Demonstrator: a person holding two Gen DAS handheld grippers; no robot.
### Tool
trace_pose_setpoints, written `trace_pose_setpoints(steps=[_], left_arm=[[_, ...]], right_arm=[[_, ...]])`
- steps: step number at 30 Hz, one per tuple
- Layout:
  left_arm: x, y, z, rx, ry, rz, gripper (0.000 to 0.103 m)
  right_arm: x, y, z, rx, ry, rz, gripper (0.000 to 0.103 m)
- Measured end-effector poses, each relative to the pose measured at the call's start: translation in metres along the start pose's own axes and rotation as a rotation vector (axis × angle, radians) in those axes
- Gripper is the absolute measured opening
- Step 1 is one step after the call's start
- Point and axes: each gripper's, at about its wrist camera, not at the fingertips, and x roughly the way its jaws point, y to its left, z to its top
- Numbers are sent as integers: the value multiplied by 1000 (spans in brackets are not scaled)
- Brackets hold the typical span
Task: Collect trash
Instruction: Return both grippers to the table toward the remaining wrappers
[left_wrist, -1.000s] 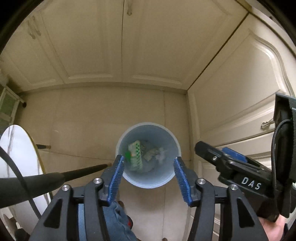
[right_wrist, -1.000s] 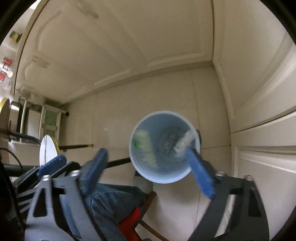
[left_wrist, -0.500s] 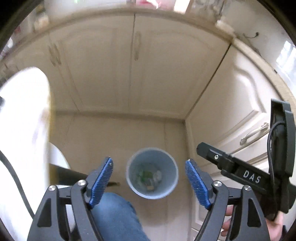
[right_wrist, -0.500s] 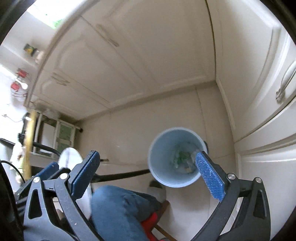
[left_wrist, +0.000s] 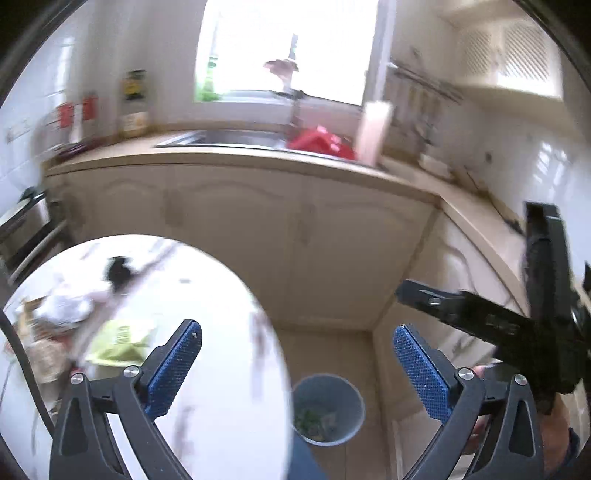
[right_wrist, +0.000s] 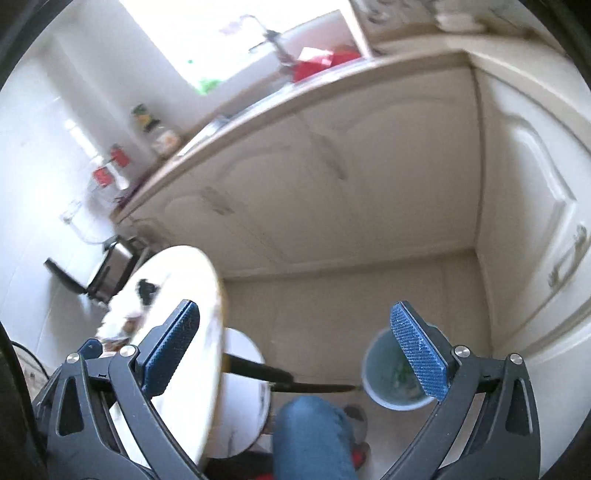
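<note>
A pale blue bin (left_wrist: 359, 408) stands on the floor in the cabinet corner, with green and white scraps inside. It lies low between the fingers of my left gripper (left_wrist: 295, 328), whose jaws are opening with nothing between them. A white round table (left_wrist: 207, 314) fills the left, bearing a yellow-green wrapper (left_wrist: 118, 339), crumpled white paper (left_wrist: 70, 306) and a black scrap (left_wrist: 118, 271). In the right wrist view my right gripper (right_wrist: 295, 308) is open and empty, well above the bin (right_wrist: 371, 376), with the table (right_wrist: 184, 280) at its left finger.
Cream cabinets (left_wrist: 258, 240) carry a counter with a sink and a red item (left_wrist: 319, 142) under a bright window. A knee in jeans (right_wrist: 310, 432), a white stool (right_wrist: 243, 369) and a black table leg (right_wrist: 280, 376) sit low down. Everything is motion-blurred.
Both grippers rose and tilted up from over the bin, which shrank to the bottom of each view. The left jaws spread wider. The counter, window and tabletop came into view.
</note>
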Motion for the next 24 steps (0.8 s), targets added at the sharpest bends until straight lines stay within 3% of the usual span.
trace_pose_setpoints(steps=[4,8,13,18,24], left_arm=[[-43,38,-13,-77,-40,96,102],[-87,69,-26,-114,-79,242,102],[-143,74,-59,-154,-122,369,102],[-187,77,-81,-195,-170,461,102],[-241,83,-124,-228,-197,513,102]], right_arm=[[-12,60,-5,-90,-32,48,103],[-16,116,-17,-182,-40,87,103],[-13,188,-41,-313,-37,129,103],[-12,249,-68,-444,-42,161,103],[-21,297,-92,-561,-73,183,103]])
